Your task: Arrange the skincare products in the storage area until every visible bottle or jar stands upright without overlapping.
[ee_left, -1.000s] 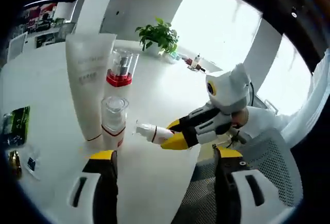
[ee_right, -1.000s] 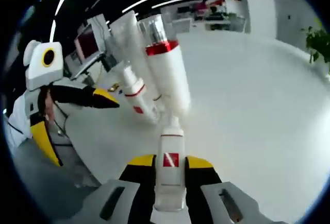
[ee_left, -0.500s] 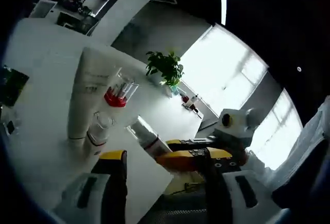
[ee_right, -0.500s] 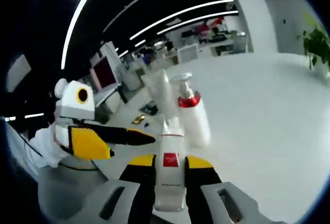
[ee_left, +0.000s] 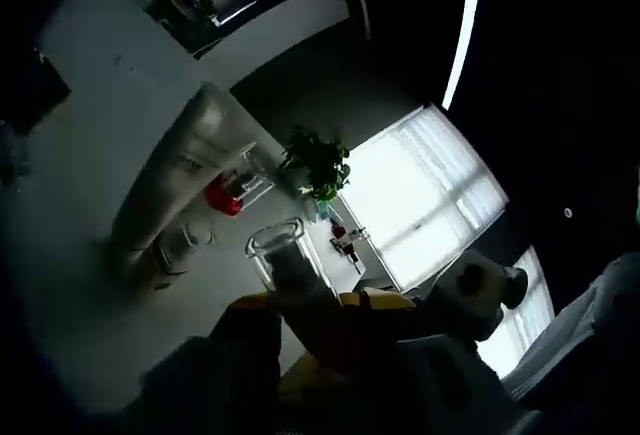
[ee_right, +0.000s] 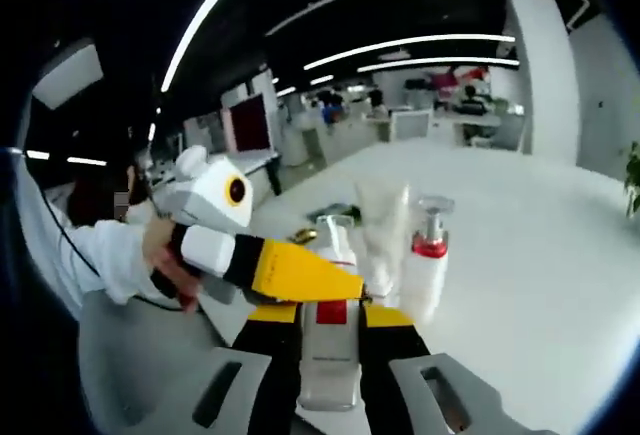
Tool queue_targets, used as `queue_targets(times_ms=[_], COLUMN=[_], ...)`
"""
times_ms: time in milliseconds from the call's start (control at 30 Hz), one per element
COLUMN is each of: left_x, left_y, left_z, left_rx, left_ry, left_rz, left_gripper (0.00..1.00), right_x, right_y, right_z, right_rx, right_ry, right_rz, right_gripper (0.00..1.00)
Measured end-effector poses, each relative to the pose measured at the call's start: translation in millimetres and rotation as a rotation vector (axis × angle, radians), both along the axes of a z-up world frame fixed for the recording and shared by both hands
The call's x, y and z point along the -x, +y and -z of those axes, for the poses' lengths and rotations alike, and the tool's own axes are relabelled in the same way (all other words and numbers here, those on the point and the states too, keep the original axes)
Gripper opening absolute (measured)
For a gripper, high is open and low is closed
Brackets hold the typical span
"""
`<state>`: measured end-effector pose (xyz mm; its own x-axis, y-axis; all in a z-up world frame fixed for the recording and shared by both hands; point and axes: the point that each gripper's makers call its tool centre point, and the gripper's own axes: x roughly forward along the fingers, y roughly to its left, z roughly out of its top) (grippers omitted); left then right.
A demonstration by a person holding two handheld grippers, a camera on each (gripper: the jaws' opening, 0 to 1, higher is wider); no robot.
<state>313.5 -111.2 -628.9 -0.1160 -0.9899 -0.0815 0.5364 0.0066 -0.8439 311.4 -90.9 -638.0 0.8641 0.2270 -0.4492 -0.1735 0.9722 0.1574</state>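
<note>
Right gripper (ee_right: 330, 320) pinches a small white bottle (ee_right: 328, 355), lifted. Left gripper (ee_right: 300, 273) reaches alongside; its spread, cannot tell. Next: stand bottle by the upright pump bottle (ee_right: 424, 267), clear of the tube (ee_right: 383, 227).

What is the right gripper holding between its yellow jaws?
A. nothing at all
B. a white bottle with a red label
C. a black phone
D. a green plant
B. In the right gripper view, the right gripper has its jaws closed on the sides of a white bottle with a red label, held upright between them.
</note>
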Motion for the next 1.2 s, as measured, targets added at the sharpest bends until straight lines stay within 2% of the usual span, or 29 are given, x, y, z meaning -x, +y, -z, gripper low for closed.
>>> queue_targets(times_ms=[100, 133, 167, 300, 467, 600, 800, 900, 967, 1033, 1067, 1133, 1200], left_x=[-2.1, -1.8, -1.7, -0.9, 0.0, 1.3, 3.6, -0.4, -4.4, -7.7, -7.7, -5.6, -3.1], left_y=[-0.1, -0.1, 0.1, 0.7, 0.3, 0.3, -0.2, 0.6, 2.0, 2.8, 3.1, 2.5, 2.6], left_z=[-1.2, -0.9, 0.0, 1.6, -0.8, 2.4, 5.4, 14.0, 21.3, 26.7, 28.7, 29.9, 34.3], left_rx=[0.005, 0.004, 0.000, -0.006, 0.007, -0.008, -0.027, -0.063, -0.094, -0.121, -0.131, -0.136, -0.152], left_ry=[0.013, 0.009, 0.002, 0.004, -0.005, -0.035, -0.125, -0.165, -0.216, -0.284, -0.300, -0.297, -0.338], left_rz=[-0.014, -0.012, -0.009, -0.008, -0.002, 0.008, 0.031, 0.028, 0.025, 0.022, 0.026, 0.029, 0.047], left_gripper=[0.22, 0.23, 0.23, 0.22, 0.20, 0.19, 0.19, 0.18, 0.18, 0.18, 0.18, 0.18, 0.18], right_x=[-1.8, -2.7, -2.6, -2.9, -3.2, -2.4, 0.7, 5.7, 9.4, 13.0, 14.5, 15.5, 14.8], right_y=[-0.1, -1.0, -0.5, 0.4, 0.2, 1.6, 2.2, -0.2, -3.8, -7.9, -9.8, -19.6, -24.9], right_z=[0.0, -0.4, 1.0, 3.8, 4.1, 8.4, 12.2, 17.1, 19.4, 20.9, 21.5, 19.9, 13.6], right_rx=[0.050, 0.093, 0.103, 0.114, 0.167, 0.189, 0.194, 0.204, 0.197, 0.171, 0.146, 0.136, 0.106], right_ry=[-0.002, -0.009, 0.000, 0.012, -0.020, -0.017, -0.007, 0.011, 0.019, 0.023, 0.030, 0.032, 0.015], right_rz=[-0.018, -0.030, -0.034, -0.047, -0.073, -0.090, -0.100, -0.112, -0.113, -0.118, -0.108, -0.079, -0.051], right_gripper=[0.13, 0.13, 0.13, 0.14, 0.14, 0.15, 0.15, 0.14, 0.15, 0.16, 0.15, 0.11, 0.08])
